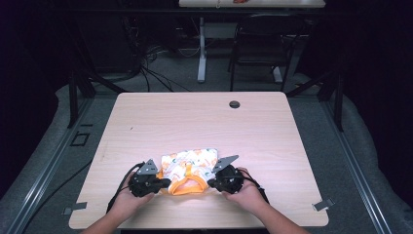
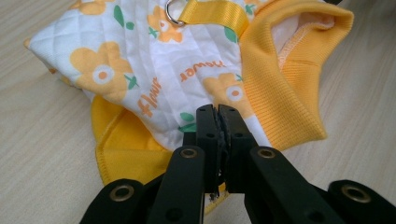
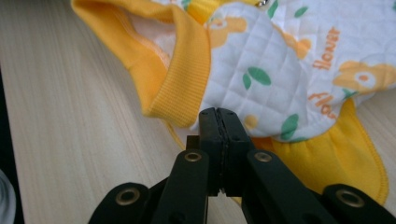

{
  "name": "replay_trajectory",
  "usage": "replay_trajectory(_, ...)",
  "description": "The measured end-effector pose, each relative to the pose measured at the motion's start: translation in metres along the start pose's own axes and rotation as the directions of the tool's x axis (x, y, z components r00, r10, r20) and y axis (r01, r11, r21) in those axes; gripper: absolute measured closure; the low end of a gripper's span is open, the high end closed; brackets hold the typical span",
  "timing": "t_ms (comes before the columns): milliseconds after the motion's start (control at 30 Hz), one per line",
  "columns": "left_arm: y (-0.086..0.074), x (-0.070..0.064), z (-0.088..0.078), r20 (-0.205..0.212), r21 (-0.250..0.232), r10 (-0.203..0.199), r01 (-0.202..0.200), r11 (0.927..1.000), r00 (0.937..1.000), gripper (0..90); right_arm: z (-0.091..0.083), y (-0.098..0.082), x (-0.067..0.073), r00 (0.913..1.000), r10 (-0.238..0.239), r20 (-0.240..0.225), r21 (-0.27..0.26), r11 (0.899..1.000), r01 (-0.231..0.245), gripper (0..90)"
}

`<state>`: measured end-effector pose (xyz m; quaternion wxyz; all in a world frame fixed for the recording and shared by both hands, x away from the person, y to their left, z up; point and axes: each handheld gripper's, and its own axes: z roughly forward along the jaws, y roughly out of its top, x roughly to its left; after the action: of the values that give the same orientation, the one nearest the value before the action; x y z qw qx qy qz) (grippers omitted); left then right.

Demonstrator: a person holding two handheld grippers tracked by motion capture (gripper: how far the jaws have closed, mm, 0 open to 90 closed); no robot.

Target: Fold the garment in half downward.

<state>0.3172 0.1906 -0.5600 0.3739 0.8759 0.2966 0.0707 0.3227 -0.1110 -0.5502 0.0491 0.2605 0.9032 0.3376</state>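
A quilted flower-print pet garment (image 1: 191, 168) lies on the desk (image 1: 195, 117), pinched at its edges by the left claw (image 2: 217, 112) and right claw (image 3: 219, 114).

Garment (image 2: 154, 70) hem hidden behind closed tool (image 2: 217, 109)

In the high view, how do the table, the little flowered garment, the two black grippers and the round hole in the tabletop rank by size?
1. Table, by far the largest.
2. Flowered garment.
3. Left gripper and right gripper, which look about alike, so no ranking between them.
4. Round hole, the smallest.
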Motion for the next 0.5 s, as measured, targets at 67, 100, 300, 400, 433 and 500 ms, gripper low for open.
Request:
replay_trajectory(67, 0.001, -0.001, -0.001, 0.002, 0.001, 0.001, -0.001, 1.0, 1.0, 87.4, -0.004, 0.004, 0.001, 0.9999, 0.014, 0.003, -0.036, 0.999, -0.013, 89.4)
replay_trajectory(100, 0.002, -0.001, -0.001, 0.004, 0.004, 0.003, -0.003, 1.0, 1.0, 87.4, -0.006, 0.008, 0.0, 1.0, 0.004, 0.001, -0.041, 0.999, -0.004, 89.4)
replay_trajectory(300, 0.0, 0.0, 0.002, 0.012, 0.006, -0.002, 0.002, 1.0, 0.9999, 87.7, -0.002, 0.02, -0.002, 0.9993, 0.028, 0.026, -0.09, 0.996, -0.026, 87.0)
replay_trajectory(400, 0.0, 0.0, 0.003, 0.008, 0.006, 0.001, -0.001, 1.0, 1.0, 87.7, 0.009, 0.021, -0.003, 0.9995, 0.03, 0.009, -0.056, 0.998, -0.029, 87.7)
replay_trajectory(433, 0.0, 0.0, 0.003, 0.008, 0.006, 0.003, -0.003, 1.0, 1.0, 87.7, 0.013, 0.02, -0.003, 0.9995, 0.03, 0.004, -0.04, 0.999, -0.029, 88.6)
replay_trajectory(500, -0.001, 0.001, 0.003, 0.008, 0.008, 0.007, -0.007, 0.9999, 0.9999, 87.7, 0.016, 0.017, -0.003, 0.9997, 0.024, 0.0, -0.012, 1.0, -0.024, 89.4)
